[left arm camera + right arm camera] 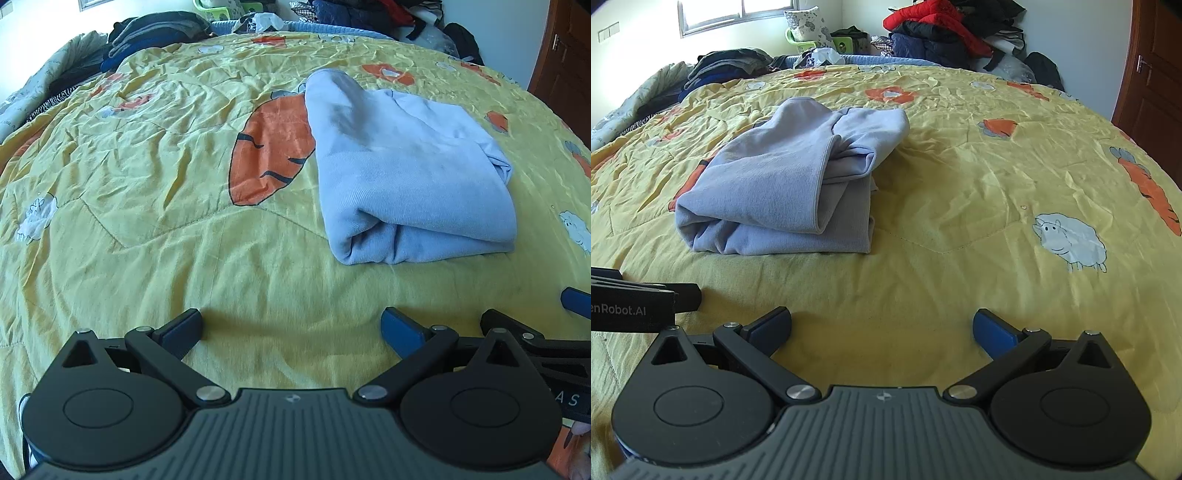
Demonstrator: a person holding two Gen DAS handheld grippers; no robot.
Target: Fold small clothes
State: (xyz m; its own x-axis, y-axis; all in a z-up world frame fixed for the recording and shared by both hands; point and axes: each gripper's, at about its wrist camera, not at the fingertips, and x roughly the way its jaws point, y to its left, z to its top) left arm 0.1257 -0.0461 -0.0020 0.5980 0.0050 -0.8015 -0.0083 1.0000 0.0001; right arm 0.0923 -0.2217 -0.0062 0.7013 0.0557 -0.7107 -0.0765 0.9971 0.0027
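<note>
A light blue garment (402,173) lies folded into a thick bundle on the yellow quilt (147,184), right of centre in the left wrist view. In the right wrist view the same garment (783,188) sits left of centre, its layered edges facing the camera. My left gripper (291,326) is open and empty, hovering over bare quilt short of the garment's near left corner. My right gripper (882,326) is likewise open and empty, near the garment's front right. Each gripper shows at the edge of the other's view: the right gripper (576,301), the left gripper (646,299).
The yellow quilt (979,177) carries carrot and sheep prints. Piles of dark clothes (727,62) sit at the far left, and a heap of red and dark jackets (942,26) at the back. A brown door (1152,74) stands at the right.
</note>
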